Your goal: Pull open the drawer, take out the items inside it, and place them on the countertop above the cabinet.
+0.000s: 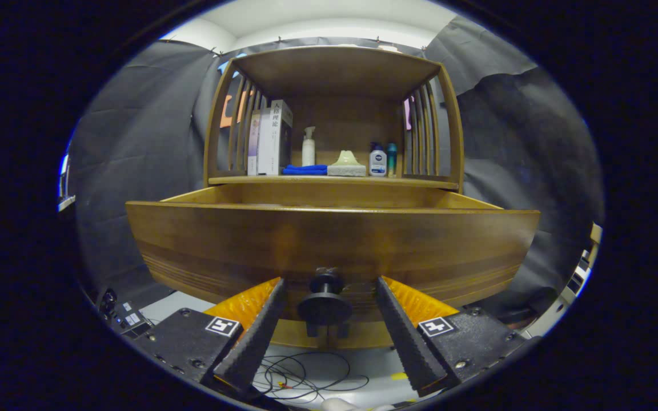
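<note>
The wooden drawer [329, 240] stands pulled out toward me, its front panel broad across the view. Its dark round knob [324, 305] sits low on the panel, between my fingers. My gripper [329, 282] is open, with one finger on each side of the knob and a gap to it on both sides. The drawer's inside is hidden behind the front panel; only the top of its side walls and back shows. The countertop [420, 182] of the cabinet lies just above and behind the drawer.
On the countertop stand books [271, 140], a white spray bottle [308, 147], a blue cloth [305, 169], a pale sponge-like block [346, 164] and two small bottles [383, 160]. A slatted wooden shelf frame [334, 68] roofs them. Cables [306, 377] lie on the floor below.
</note>
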The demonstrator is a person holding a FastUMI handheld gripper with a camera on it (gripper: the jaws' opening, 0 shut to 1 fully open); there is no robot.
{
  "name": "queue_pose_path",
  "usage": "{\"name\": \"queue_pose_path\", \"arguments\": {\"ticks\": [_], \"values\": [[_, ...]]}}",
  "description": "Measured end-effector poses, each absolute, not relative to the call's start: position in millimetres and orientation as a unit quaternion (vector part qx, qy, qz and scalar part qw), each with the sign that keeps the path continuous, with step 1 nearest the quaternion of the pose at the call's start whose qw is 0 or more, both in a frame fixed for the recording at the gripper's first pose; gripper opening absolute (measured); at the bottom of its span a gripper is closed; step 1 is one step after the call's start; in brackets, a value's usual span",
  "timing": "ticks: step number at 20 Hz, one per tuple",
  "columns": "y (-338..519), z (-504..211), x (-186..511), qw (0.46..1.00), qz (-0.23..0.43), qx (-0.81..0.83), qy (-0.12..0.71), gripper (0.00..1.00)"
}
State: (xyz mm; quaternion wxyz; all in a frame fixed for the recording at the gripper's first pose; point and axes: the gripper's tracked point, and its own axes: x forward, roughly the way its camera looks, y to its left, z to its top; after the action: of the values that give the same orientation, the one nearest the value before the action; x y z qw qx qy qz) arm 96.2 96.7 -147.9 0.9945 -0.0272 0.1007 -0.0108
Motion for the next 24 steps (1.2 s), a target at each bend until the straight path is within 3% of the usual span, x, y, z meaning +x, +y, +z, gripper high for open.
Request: {"name": "queue_pose_path", "arguments": {"ticks": [24], "values": [[98,-140,132,0.995,-0.017,-0.033,0.089,0.99]]}}
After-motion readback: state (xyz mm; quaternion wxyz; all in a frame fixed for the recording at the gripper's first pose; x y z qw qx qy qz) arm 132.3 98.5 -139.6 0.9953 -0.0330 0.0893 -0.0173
